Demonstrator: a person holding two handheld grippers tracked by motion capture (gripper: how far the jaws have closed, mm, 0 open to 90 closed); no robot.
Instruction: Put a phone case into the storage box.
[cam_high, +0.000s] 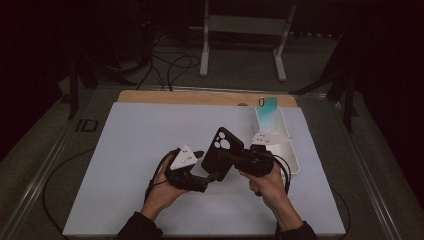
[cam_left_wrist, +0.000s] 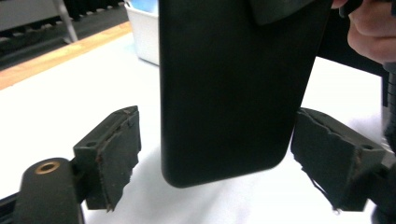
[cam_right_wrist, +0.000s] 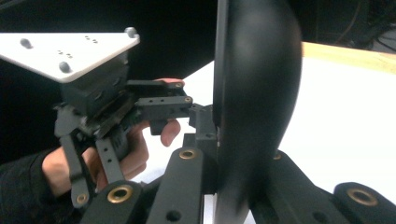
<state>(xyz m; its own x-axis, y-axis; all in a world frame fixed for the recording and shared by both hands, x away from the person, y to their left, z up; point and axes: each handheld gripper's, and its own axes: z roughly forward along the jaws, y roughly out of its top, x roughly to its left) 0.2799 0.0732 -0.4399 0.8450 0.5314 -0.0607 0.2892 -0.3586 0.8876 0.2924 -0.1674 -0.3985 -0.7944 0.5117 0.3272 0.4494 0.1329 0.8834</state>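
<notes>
Between the right gripper's (cam_high: 231, 159) jaws, clamped on its edges: a black phone case (cam_high: 221, 152), standing tilted above the middle of the white counter (cam_high: 125, 150), camera cutout at the far end. Around the case's near end, left gripper (cam_high: 212, 177) jaws spread wide, one pad on either side, neither clearly touching. Just right of both hands, a white tray (cam_high: 294, 162) holding another, teal case (cam_high: 267, 107) propped at its far end.

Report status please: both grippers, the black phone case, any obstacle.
Right gripper shut on black phone case, held above table. Left gripper open, jaws either side of case's lower end. White bin close behind right hand.
</notes>
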